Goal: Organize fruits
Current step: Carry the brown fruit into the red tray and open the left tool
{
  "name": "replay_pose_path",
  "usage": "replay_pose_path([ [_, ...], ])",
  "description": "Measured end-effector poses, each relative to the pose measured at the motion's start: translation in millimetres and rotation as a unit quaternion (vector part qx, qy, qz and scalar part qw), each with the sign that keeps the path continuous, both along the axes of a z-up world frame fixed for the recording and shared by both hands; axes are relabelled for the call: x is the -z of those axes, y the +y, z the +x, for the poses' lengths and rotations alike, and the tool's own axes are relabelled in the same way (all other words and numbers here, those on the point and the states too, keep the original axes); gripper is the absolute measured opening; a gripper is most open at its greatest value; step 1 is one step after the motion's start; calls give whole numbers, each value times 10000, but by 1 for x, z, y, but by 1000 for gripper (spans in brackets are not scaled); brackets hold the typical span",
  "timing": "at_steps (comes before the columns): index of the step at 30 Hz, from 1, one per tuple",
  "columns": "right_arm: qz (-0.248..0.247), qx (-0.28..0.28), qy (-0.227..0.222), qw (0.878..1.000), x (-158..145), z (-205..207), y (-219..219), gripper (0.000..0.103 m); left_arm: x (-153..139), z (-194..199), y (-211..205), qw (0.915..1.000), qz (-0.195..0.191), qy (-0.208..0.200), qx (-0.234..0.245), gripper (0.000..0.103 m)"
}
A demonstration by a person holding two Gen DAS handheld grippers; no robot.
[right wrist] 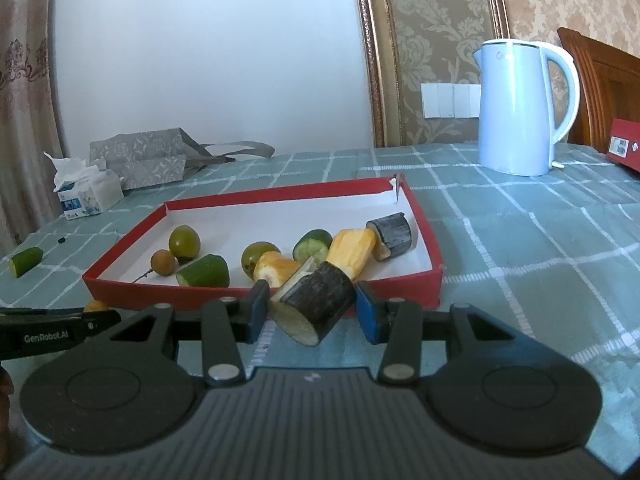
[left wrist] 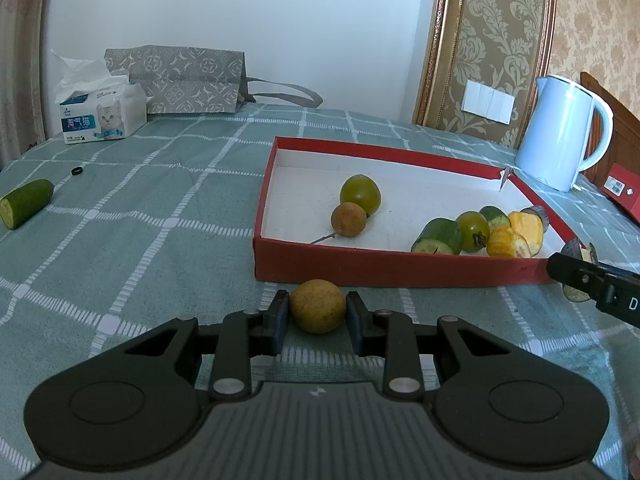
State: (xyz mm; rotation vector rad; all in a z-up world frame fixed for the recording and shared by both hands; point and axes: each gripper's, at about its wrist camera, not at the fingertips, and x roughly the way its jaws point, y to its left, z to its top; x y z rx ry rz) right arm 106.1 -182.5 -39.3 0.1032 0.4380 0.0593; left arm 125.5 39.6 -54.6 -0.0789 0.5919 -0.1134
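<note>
Two wrist views of a fruit-sorting scene were recorded, with the red tray [left wrist: 400, 268] taken as landmark on a counter [left wrist: 160, 240] covered by a green checked cloth. The left hand-held gripper [left wrist: 318, 312] was seen closed on a round yellow-brown fruit [left wrist: 318, 311], held just in front of the tray's near wall, both pads pressed against the fruit's sides. The right hand-held gripper [right wrist: 308, 308] was seen clamped on a dark-skinned fruit piece [right wrist: 316, 300] with a pale cut face, tilted, at the near wall of the tray toward its right end. Inside the tray were laid two green round fruits [right wrist: 184, 242], a small brown fruit with a stem [right wrist: 163, 262], cucumber pieces [right wrist: 204, 272], yellow fruit pieces [right wrist: 352, 250] and a second dark-skinned piece [right wrist: 394, 236]. One cucumber stub [left wrist: 26, 204] was left on the cloth well to the left of the tray, with a small black ring [left wrist: 77, 171] near it. Behind the tray to the left a tissue pack [left wrist: 102, 114] and a patterned bag [left wrist: 176, 80] were placed; behind its right corner a pale blue kettle [left wrist: 560, 132] was stood.
</note>
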Motion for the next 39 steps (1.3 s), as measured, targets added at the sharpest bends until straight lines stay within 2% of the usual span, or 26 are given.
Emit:
replay_pose_path([
  [5,32,31,-27,10000,0,-1,-1,44,-5,-3,-5,9998,172,-101,28,30],
  [10,134,-22,75,9999,1,2,-3,44,-34,-8,-17,9980,236,-465,361,30],
  [13,159,-14,79,9998,1,1,-4,44,-51,4,-28,9965,319,-640,429,30],
  [16,179,-47,101,9998,2,1,-3,44,-58,30,-40,9967,344,-582,439,30],
  [23,200,-54,118,9997,2,1,-4,44,-43,93,-73,9972,606,-174,408,30],
  [29,206,-100,152,9996,3,3,-4,44,-31,112,-92,9944,991,-186,326,30],
  [33,204,-104,170,9996,3,3,-4,44,-27,118,-96,9937,1072,-167,290,31],
  [34,208,-96,170,9996,3,3,-4,44,-27,118,-96,9935,1090,-159,287,34],
  [37,210,-93,174,9996,3,4,-4,44,-25,119,-98,9920,1212,-236,242,65],
  [39,227,-89,179,9995,3,4,-5,44,-25,116,-97,9912,1254,-344,226,69],
])
